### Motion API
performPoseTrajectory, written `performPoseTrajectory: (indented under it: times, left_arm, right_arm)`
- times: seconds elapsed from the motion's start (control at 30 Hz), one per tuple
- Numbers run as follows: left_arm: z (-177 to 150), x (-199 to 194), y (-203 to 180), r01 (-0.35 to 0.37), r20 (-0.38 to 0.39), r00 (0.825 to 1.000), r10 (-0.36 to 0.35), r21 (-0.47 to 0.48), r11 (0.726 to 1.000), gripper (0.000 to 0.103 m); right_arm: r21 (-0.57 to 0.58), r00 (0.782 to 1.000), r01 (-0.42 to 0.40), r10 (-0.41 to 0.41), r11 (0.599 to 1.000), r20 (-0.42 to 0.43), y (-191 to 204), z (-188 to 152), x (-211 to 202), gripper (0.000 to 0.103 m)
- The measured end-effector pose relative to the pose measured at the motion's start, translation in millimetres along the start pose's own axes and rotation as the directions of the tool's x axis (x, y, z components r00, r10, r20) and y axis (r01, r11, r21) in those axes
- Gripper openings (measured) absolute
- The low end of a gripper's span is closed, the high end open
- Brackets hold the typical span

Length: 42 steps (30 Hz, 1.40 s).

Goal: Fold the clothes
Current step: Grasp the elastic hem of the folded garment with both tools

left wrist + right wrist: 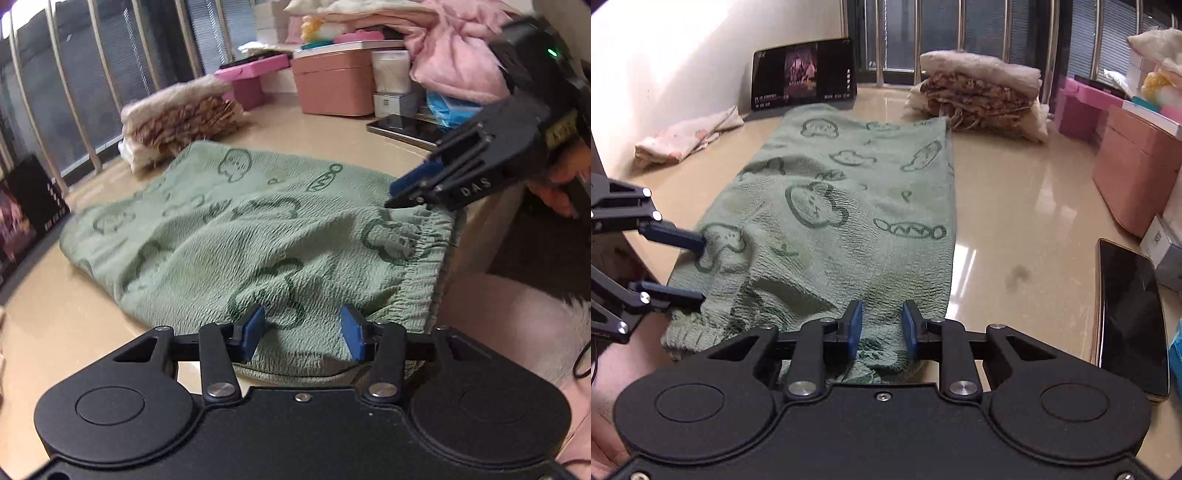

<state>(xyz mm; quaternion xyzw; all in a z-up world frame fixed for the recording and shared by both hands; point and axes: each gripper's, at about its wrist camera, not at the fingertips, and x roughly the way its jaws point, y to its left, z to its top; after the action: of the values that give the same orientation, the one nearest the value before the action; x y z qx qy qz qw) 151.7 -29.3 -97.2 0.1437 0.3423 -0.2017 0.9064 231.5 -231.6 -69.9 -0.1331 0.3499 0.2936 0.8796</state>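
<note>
You've got a glossy beige tabletop [1015, 192]. A tablet [804, 75] leans on the wall with its screen lit, and a dark phone [1128, 317] lies flat at the right. Pink storage box [334, 83] and pink fluffy pile [454, 55] stand at the back. A small pale cloth [685, 136] is crumpled near the wall.

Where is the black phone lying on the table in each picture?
Left wrist view: the phone lies at the right, far side of the table, past the green garment, just left of the right gripper.
Right wrist view: the phone lies at the right edge, near the camera, right of the garment.
Shared landmark: the folded brown-and-cream stack by the window bars.
</note>
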Motion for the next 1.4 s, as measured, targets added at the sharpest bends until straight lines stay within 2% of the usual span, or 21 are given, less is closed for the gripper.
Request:
performPoseTrajectory:
  times: [0.07,0.13,0.33,0.37,0.4,0.43,0.47,0.5,0.57,0.63,0.73,0.77,0.87,0.93,0.97,1.07,1.1,1.13,1.23,1.33,1.4]
  left_arm:
    - [1.3,2.6,22.2,-0.002,-0.025,1.000,0.000,-0.091,0.996,0.047]
    - [0.6,2.3,41.7,-0.011,-0.031,1.000,0.007,-0.133,0.991,0.048]
    - [-7.7,-15.0,67.2,-0.080,-0.060,0.996,0.071,-0.159,0.984,0.048]
    - [-8.4,-22.5,66.3,-0.093,-0.053,0.995,0.085,-0.169,0.981,0.048]
    - [-9.9,-32.3,65.9,-0.096,-0.033,0.995,0.091,-0.178,0.979,0.050]
    - [-11.3,-43.8,63.7,-0.093,-0.010,0.996,0.093,-0.181,0.979,0.059]
    - [-12.4,-52.8,60.3,-0.100,0.005,0.995,0.102,-0.175,0.980,0.077]
    - [-14.7,-64.1,53.7,-0.132,0.021,0.990,0.136,-0.145,0.981,0.084]
    - [-20.5,-81.8,30.1,-0.243,0.071,0.968,0.242,0.009,0.970,0.095]
    - [-29.5,-86.4,4.2,-0.345,0.104,0.938,0.329,0.214,0.914,0.099]
    - [-48.5,-79.0,-27.2,-0.417,0.143,0.906,0.398,0.454,0.787,0.099]
    - [-55.2,-75.0,-35.4,-0.420,0.156,0.903,0.400,0.513,0.749,0.099]
    - [-75.4,-58.6,-58.3,-0.426,0.204,0.893,0.401,0.666,0.612,0.099]
    - [-82.2,-45.2,-65.9,-0.428,0.220,0.888,0.404,0.716,0.551,0.099]
    - [-83.5,-39.5,-68.5,-0.426,0.226,0.889,0.399,0.728,0.536,0.099]
    - [-81.9,-28.8,-77.2,-0.400,0.234,0.906,0.352,0.745,0.534,0.098]
    - [-81.2,-25.6,-80.8,-0.391,0.237,0.912,0.336,0.751,0.532,0.097]
    - [-81.5,-23.1,-84.2,-0.386,0.244,0.915,0.321,0.758,0.525,0.095]
    - [-83.0,-15.2,-93.6,-0.374,0.258,0.923,0.286,0.777,0.507,0.085]
    - [-88.5,-6.1,-96.8,-0.376,0.272,0.922,0.274,0.792,0.481,0.079]
    - [-93.3,1.5,-97.2,-0.374,0.271,0.922,0.278,0.809,0.453,0.072]
  right_arm:
    - [0.046,1.000,0.008,-0.007,0.999,-0.006,3.9,-6.0,-5.9,0.025]
    - [0.062,1.000,0.010,-0.010,0.998,-0.010,14.7,-10.3,-10.7,0.027]
    - [0.046,0.999,-0.030,0.031,0.998,-0.014,48.1,-13.4,-17.6,0.028]
    - [0.052,0.999,-0.039,0.040,0.998,-0.009,49.7,-12.1,-18.4,0.030]
    - [0.061,0.999,-0.046,0.045,0.997,0.011,48.4,-11.5,-22.4,0.038]
    - [0.074,0.998,-0.050,0.046,0.996,0.046,44.5,-11.4,-29.5,0.043]
    - [0.087,0.996,-0.054,0.047,0.995,0.081,40.6,-11.4,-36.6,0.049]
    - [0.085,0.992,-0.055,0.045,0.995,0.114,37.7,-11.9,-44.6,0.053]
    - [0.019,0.986,-0.025,0.022,1.000,0.164,36.2,-14.7,-62.0,0.060]
    - [-0.093,0.981,0.038,-0.020,0.995,0.193,40.5,-19.6,-74.0,0.067]
    - [-0.272,0.968,0.148,-0.082,0.951,0.238,49.2,-27.9,-89.4,0.082]
    - [-0.343,0.965,0.172,-0.089,0.923,0.246,53.3,-30.5,-92.5,0.087]
    - [-0.537,0.974,0.190,-0.089,0.822,0.209,64.0,-38.8,-89.6,0.090]
    - [-0.672,0.979,0.200,-0.117,0.713,0.168,73.4,-49.6,-79.1,0.090]
    - [-0.739,0.978,0.208,-0.134,0.641,0.159,78.5,-56.9,-73.1,0.090]
    - [-0.897,0.972,0.221,-0.163,0.382,0.169,94.3,-82.3,-55.5,0.090]
    - [-0.926,0.972,0.217,-0.154,0.307,0.177,99.5,-90.2,-51.1,0.089]
    - [-0.942,0.973,0.217,-0.139,0.255,0.187,104.6,-95.9,-47.3,0.089]
    - [-0.953,0.971,0.236,-0.085,0.190,0.223,116.5,-103.0,-37.5,0.089]
    - [-0.948,0.955,0.296,-0.047,0.119,0.293,121.9,-111.8,-25.5,0.088]
    - [-0.949,0.956,0.293,-0.026,0.114,0.292,124.2,-111.4,-24.8,0.086]
